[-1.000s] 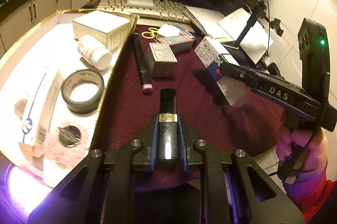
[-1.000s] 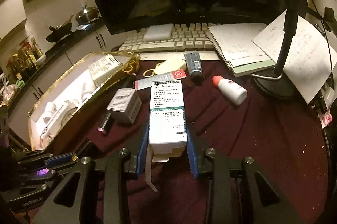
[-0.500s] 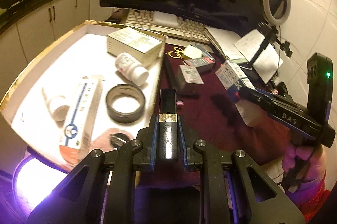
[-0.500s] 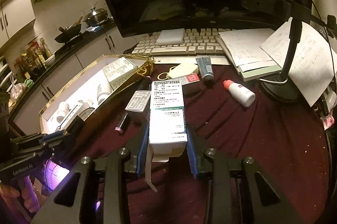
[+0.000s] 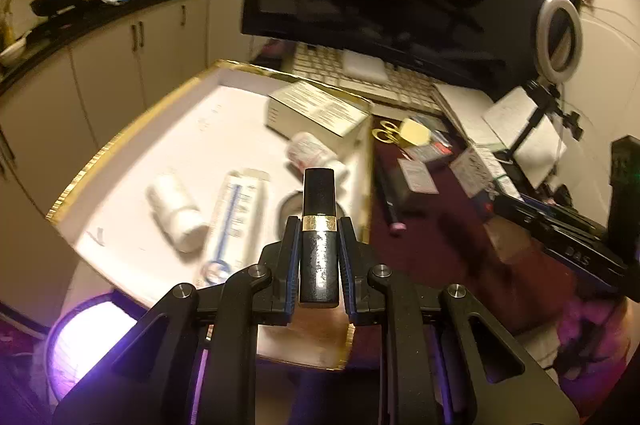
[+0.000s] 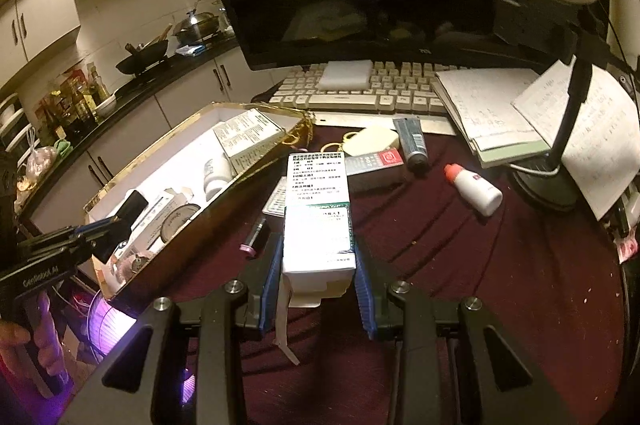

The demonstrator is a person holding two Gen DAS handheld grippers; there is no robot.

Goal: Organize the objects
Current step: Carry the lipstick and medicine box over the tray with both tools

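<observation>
The left claw pinches a glossy black lipstick tube, a squared stick with a gold band at mid-length. Its long axis runs straight ahead along the fingers, cap end pointing forward over the near right corner of the gold-edged tray. The tray is a shallow white cardboard box with foil trim. Ahead and left of this claw lie a long blue-striped carton and a white cylindrical bottle, both blurred; further ahead sits a pale printed box.

The right claw clamps a white rectangular medicine carton, matte card with black print and a green band. Its long axis points forward toward the keyboard, and a loose flap hangs from its near end.

Only the right view shows the small white bottle with a red cap lying ahead and right of the claw on the wrinkled maroon cloth of the bench, and the grey tube ahead. It also catches the left claw from the side, low at the tray's near end. Only the left view shows the gold scissors beyond the tray's right wall.
</observation>
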